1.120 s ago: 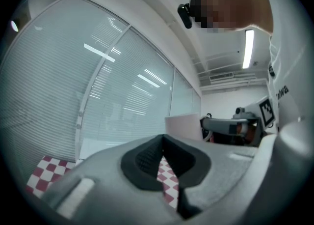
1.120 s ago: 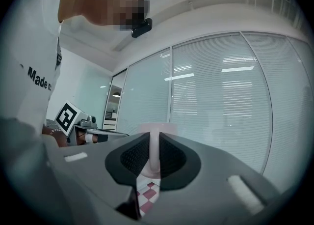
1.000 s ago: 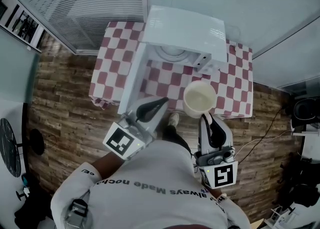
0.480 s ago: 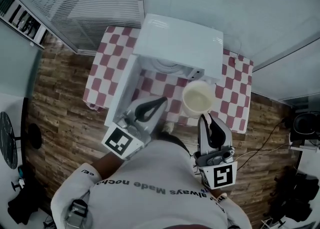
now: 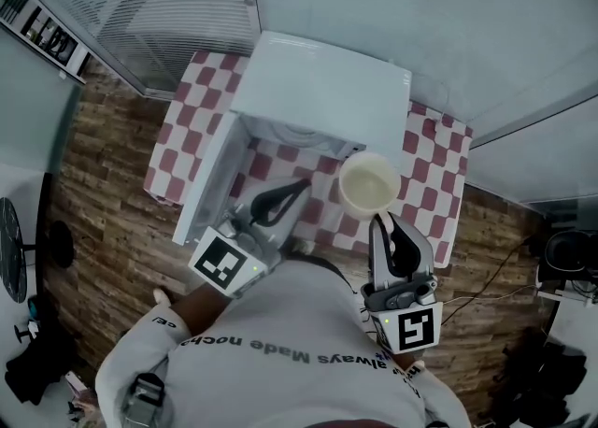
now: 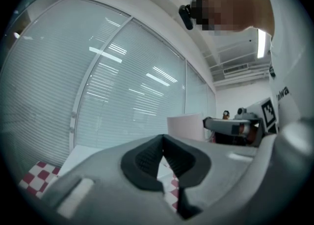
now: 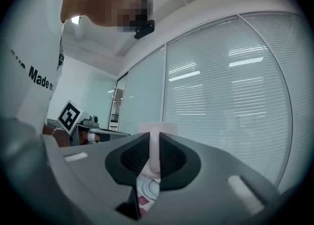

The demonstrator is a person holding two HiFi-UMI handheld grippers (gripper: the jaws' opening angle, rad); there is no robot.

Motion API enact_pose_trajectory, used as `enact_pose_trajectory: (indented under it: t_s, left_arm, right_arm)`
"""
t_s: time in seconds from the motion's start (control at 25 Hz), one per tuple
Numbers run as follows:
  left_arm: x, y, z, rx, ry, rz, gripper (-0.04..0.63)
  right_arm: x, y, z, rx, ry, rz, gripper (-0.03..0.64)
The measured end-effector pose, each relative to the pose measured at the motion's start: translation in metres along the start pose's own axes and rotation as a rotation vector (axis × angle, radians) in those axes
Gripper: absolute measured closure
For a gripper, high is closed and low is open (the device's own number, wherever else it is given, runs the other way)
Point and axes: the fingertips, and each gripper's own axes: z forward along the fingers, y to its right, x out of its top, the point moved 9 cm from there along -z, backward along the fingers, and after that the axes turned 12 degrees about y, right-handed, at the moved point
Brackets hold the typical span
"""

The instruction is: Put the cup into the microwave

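Head view: right claw [image 5: 380,221], clamped on cup [image 5: 371,183], nearer microwave [image 5: 318,90]; left claw [image 5: 301,187] closed.

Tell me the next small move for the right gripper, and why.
Probably carry the cup forward and leftward into the open microwave. The right gripper is shut on its handle, the door stands open, and the cup is outside, before the cavity's right edge.
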Motion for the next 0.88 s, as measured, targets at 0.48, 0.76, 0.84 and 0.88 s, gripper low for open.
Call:
enact_pose_trajectory:
  t_s: [0.48, 0.76, 0.84, 0.88]
  left_arm:
    - [-0.006, -0.011, 0.020, 0.022, -0.017, 0.001, 0.591]
    - [0.002, -0.035, 0.027, 0.001, -0.018, -0.007, 0.591]
    - [0.006, -0.041, 0.032, -0.005, -0.028, -0.021, 0.591]
    - [0.007, -0.044, 0.034, -0.011, -0.030, -0.024, 0.591]
  right_arm:
    - [-0.012, 0.026, 0.018, 0.024, -0.009, 0.013, 0.580]
    - [-0.010, 0.025, 0.042, 0.011, -0.006, 0.002, 0.580]
    - [-0.009, 0.026, 0.049, 0.000, 0.000, 0.002, 0.580]
    - [-0.009, 0.026, 0.053, -0.003, 0.001, 0.001, 0.580]
